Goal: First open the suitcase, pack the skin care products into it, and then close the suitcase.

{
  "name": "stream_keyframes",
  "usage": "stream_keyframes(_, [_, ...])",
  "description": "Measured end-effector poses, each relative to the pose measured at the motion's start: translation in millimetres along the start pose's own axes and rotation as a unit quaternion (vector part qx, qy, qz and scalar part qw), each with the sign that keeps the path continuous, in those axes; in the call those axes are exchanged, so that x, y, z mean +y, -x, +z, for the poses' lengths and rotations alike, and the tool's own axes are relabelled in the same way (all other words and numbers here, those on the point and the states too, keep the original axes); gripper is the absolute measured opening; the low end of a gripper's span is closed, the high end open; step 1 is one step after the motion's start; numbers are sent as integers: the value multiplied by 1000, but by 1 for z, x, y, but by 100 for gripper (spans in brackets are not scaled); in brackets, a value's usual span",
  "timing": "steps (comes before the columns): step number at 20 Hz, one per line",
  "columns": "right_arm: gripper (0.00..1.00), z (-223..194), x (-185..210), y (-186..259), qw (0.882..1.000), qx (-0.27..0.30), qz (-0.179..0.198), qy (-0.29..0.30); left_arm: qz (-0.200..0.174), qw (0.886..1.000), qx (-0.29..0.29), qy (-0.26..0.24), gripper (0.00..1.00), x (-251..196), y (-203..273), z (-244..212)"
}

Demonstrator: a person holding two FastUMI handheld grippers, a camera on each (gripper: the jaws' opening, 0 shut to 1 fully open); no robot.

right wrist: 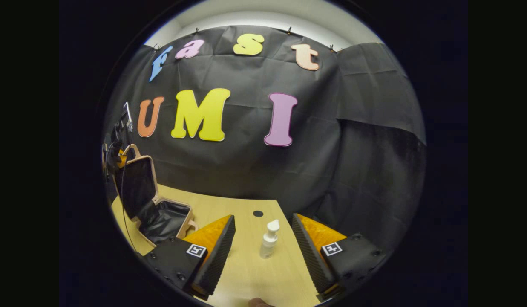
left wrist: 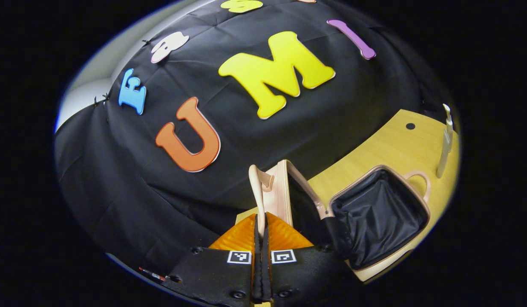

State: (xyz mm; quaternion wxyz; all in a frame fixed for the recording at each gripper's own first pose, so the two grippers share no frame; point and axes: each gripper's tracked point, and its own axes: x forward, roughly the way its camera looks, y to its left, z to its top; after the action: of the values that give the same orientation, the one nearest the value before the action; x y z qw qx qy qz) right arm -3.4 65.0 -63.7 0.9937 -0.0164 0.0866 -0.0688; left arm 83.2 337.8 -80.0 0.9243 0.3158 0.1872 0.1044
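Over on the left, the suitcase (right wrist: 150, 204) stands open on the wooden table (right wrist: 246, 273), its lid (right wrist: 135, 187) propped upright and the black-lined base (right wrist: 167, 219) lying flat beside it. The left gripper (left wrist: 260, 226) is up at the lid's top edge: in the left gripper view its two orange fingers (left wrist: 242, 238) are pressed nearly together with the lid's thin beige rim (left wrist: 259, 192) running up from between them, clamped on that edge. From the right gripper view, that same gripper shows as a dark shape at the lid's far top corner. Moving right, a white pump bottle (right wrist: 269, 238) stands upright on the table, well apart from the suitcase. The right gripper (right wrist: 263, 238) hovers low, level with the tabletop, fingers (right wrist: 216, 243) spread wide either side of the bottle, touching nothing.
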Motion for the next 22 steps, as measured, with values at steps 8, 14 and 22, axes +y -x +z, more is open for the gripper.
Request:
stream_keyframes(8, [80,-7,29,-3,999,41,1,6,-21,998,30,60,3,43,-45,-91])
stream_keyframes(14, [80,-11,35,6,997,62,-4,36,-75,982,105,138,3,35,-85,-184])
stream_keyframes(22, [81,-22,16,22,995,85,-27,50,-136,962,171,162,4,-3,-102,-258])
